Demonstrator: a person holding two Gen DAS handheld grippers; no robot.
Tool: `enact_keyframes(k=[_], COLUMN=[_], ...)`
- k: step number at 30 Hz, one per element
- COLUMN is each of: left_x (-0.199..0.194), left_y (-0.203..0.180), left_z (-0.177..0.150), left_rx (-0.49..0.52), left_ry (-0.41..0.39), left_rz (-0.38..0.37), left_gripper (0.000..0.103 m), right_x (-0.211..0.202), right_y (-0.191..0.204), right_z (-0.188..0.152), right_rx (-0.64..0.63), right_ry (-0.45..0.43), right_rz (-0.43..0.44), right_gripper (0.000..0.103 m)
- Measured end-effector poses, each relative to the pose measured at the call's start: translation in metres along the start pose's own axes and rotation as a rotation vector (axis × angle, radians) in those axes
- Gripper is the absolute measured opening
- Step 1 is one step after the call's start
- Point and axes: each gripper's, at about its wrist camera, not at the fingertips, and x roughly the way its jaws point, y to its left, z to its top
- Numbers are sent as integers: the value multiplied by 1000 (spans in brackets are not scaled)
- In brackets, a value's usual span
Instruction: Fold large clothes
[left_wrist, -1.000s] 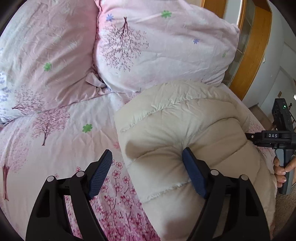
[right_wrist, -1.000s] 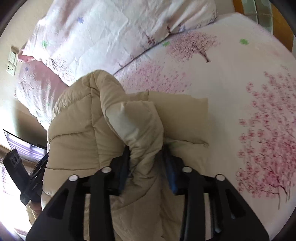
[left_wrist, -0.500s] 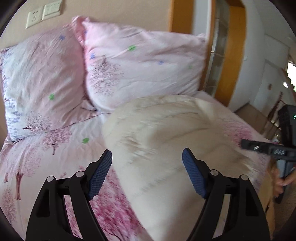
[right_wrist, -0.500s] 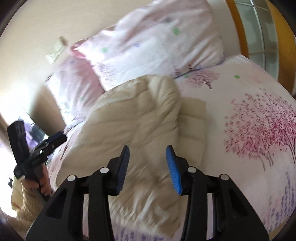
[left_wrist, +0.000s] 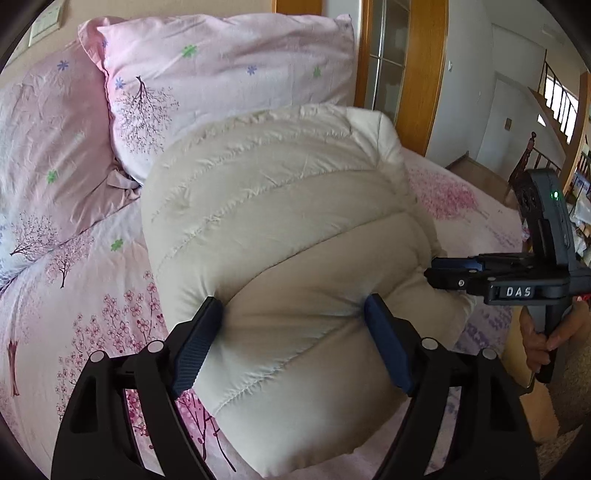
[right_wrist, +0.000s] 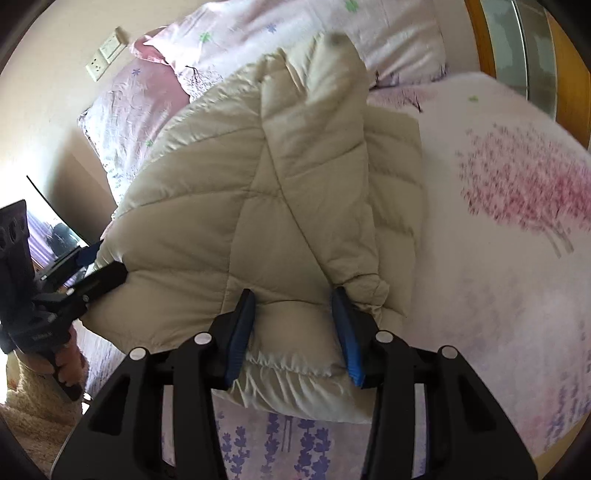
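Left wrist: tongs (left_wrist: 293, 339) now astride jacket (left_wrist: 280, 229)

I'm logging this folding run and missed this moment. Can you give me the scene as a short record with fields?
garment: beige quilted puffer coat, bunched into a thick folded bundle
surface: bed sheet with pink blossom print
left gripper: open, fingers either side of a puffy section at the coat's near end
right gripper: open, fingers straddling the coat's near edge
behind coat: two pink floral pillows against the wall
fold state: coat folded over itself, one layer lying flat beneath on the far side
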Motion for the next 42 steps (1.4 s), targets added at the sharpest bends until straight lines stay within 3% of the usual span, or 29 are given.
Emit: enact_keyframes(k=[6,10,12,13,15,18,22,24,26,30,35,42], left_x=[20,9,-6,-14,-21,-21,2,13,23,43,58,75], left_y=[4,6,20,30,50,85,118,127,132,141,149,150], left_z=[-6,-5,-3,-2,-2,-5,-10,-15,-19,-20,-17,-8], left_rx=[-20,-20,-74,-122,-203,-336,-474,-518,-553,-616,-675,-682], left_ry=[22,5,-18,-35,-57,-65,5,35,58,95,102,123], left_rz=[-17,-37,-73,-90,-113,-128,-190,-227,-276,-361,-430,-484], left_gripper=[85,85,86,88,99,102,102,102,102,102,102,102], right_x=[8,2,-9,-17,-35,-46,-38,-36,-33,-11,17,48], right_y=[0,7,12,17,22,21,-4,-20,-39,-58,-78,-83], right_z=[-1,9,18,24,35,52,77,82,87,95,101,97], right_rx=[5,-4,-29,-45,-65,-61,61,139,224,301,366,375], right_ry=[7,50,48,25,-38,-47,77,71,53,118,173,245], right_rz=[3,-29,-46,-48,-93,-156,-191,-146,-30,110,175,290], right_gripper=[43,47,62,79,101,101,101,101,101,101,101,101])
